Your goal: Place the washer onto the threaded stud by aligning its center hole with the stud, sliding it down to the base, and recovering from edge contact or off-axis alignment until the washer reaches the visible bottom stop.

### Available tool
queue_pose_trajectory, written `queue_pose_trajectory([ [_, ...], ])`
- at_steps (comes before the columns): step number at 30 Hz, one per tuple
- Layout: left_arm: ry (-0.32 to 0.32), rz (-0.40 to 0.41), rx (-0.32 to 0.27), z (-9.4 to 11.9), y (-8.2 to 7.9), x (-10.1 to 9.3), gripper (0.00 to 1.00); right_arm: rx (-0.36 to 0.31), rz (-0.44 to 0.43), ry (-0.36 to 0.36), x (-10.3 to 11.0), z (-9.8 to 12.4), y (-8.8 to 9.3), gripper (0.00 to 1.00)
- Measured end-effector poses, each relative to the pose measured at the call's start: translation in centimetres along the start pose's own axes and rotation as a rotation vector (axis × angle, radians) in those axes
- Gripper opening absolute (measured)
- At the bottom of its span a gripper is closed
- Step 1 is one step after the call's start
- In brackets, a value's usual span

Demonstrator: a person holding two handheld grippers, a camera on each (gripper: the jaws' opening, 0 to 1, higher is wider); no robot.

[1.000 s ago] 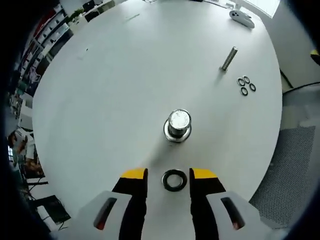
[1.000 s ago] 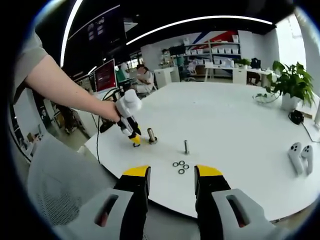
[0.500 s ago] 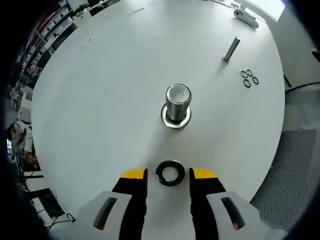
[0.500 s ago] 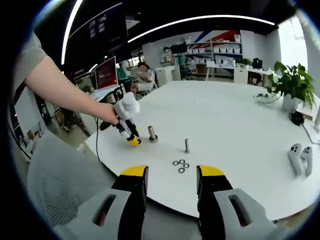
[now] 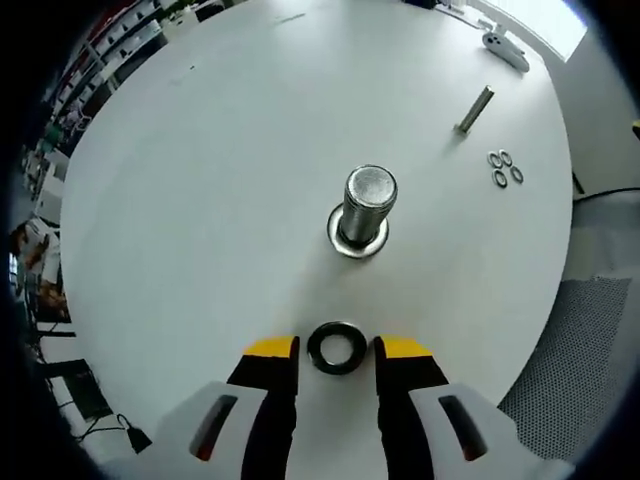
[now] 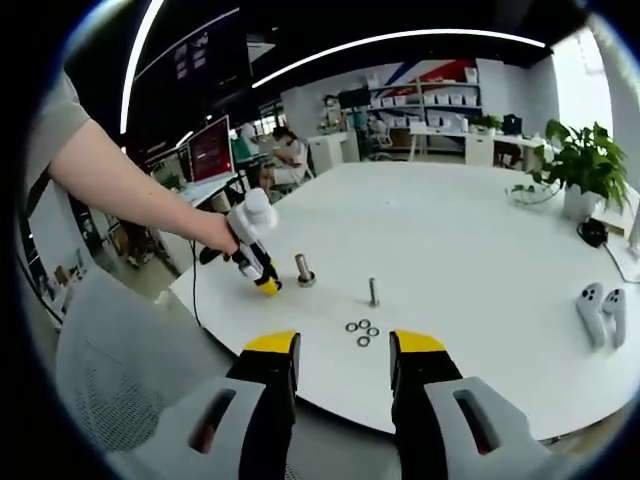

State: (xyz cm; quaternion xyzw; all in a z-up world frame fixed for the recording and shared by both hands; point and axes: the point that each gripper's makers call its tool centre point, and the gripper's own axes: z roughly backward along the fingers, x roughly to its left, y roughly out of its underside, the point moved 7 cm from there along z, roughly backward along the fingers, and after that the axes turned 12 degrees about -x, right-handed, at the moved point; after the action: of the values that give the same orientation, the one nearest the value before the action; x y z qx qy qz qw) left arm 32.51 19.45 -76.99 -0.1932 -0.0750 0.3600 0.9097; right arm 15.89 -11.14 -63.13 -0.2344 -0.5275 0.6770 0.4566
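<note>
white table [image 5: 200, 180], stud [image 5: 364, 208], washers [image 5: 505, 168]

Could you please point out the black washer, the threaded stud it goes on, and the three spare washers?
black washer [image 5: 337, 348], left gripper view, on its ring band.
threaded stud [image 5: 369, 203], left gripper view, on its upper shaft.
three spare washers [image 5: 504, 169], left gripper view, on the cluster's middle.

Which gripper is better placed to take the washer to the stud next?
Left. The left gripper has the washer between its jaws, with the threaded stud just ahead. The right gripper hangs open, off the table edge.
</note>
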Motion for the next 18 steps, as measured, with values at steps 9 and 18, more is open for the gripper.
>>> queue_pose_trajectory([
  [9,-0.018,0.041,0.022,0.1,0.2,-0.4,0.24,-0.005,-0.007,0.000,0.0,0.0,0.0,0.36],
  [18,-0.043,0.079,0.032,0.3,0.6,-1.1,0.21,-0.012,-0.006,-0.005,0.0,0.0,-0.1,0.35],
])
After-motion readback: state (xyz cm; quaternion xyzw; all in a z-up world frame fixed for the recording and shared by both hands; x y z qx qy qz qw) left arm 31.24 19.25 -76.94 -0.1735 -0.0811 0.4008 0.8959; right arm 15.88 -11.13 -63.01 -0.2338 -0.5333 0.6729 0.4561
